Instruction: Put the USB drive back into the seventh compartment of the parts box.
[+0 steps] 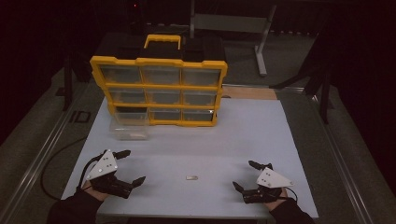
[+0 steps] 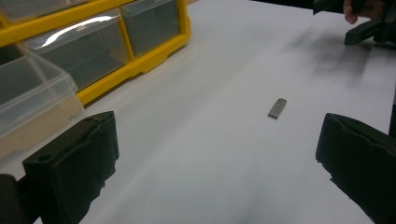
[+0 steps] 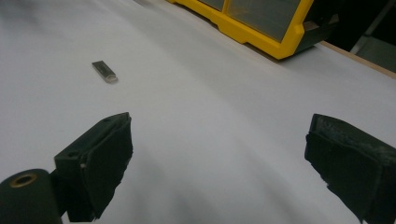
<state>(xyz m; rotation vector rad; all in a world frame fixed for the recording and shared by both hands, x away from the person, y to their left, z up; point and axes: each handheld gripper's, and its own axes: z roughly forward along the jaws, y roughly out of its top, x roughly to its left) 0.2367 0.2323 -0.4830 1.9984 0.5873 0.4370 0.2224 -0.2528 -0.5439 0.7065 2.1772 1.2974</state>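
A small flat metal piece (image 1: 191, 178) lies on the white table top (image 1: 224, 140) between my two grippers; it also shows as a grey slab (image 2: 277, 108) in the left gripper view and as a slab (image 3: 104, 71) in the right gripper view. My left gripper (image 1: 133, 167) rests open at the near left with nothing between its jaws. My right gripper (image 1: 246, 175) rests open at the near right, also with nothing in it. A yellow drawer organiser (image 1: 159, 91) stands upright at the back. One clear drawer (image 1: 130, 128) sits pulled out on the table at its lower left.
The organiser has a yellow carry handle (image 1: 162, 39) on top and several clear drawers. A metal stand (image 1: 261, 42) is on the floor beyond the table. A wooden strip (image 1: 250, 92) edges the table's far right. A cable (image 1: 56, 161) trails off the left side.
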